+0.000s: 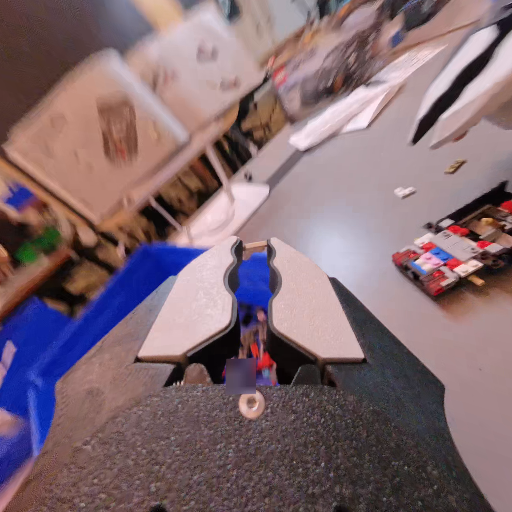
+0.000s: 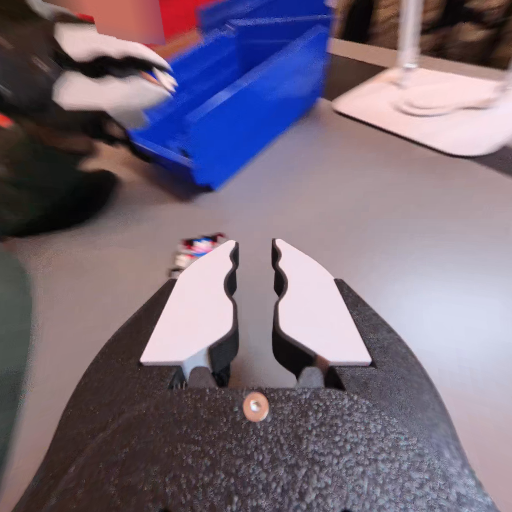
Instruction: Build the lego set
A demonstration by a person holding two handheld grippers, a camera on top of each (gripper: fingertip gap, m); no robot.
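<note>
Above the blue bin point(image 1: 133, 279), left tongs point(image 1: 255, 245) pinch a tan pin point(image 1: 255, 245) — model point(image 1: 454, 249) well apart.

A grey table point(image 2: 360, 221) carries a white flat stand base point(image 2: 432, 110) with a metal pole point(image 2: 407, 36) rising from it. Farther along lie white paper sheets point(image 1: 340, 116). Beyond the table's edge stand blurred white boards point(image 1: 91, 133) on a metal frame.

The left gripper point(image 1: 255, 245) has a rough, grainy black plastic body and matt grey fingers point(image 1: 199, 299); a shiny metal screw point(image 1: 251, 404) sits in it. The tabletop point(image 1: 346, 221) is smooth grey with a soft sheen. The bin point(image 2: 249, 105) is glossy blue plastic.
</note>
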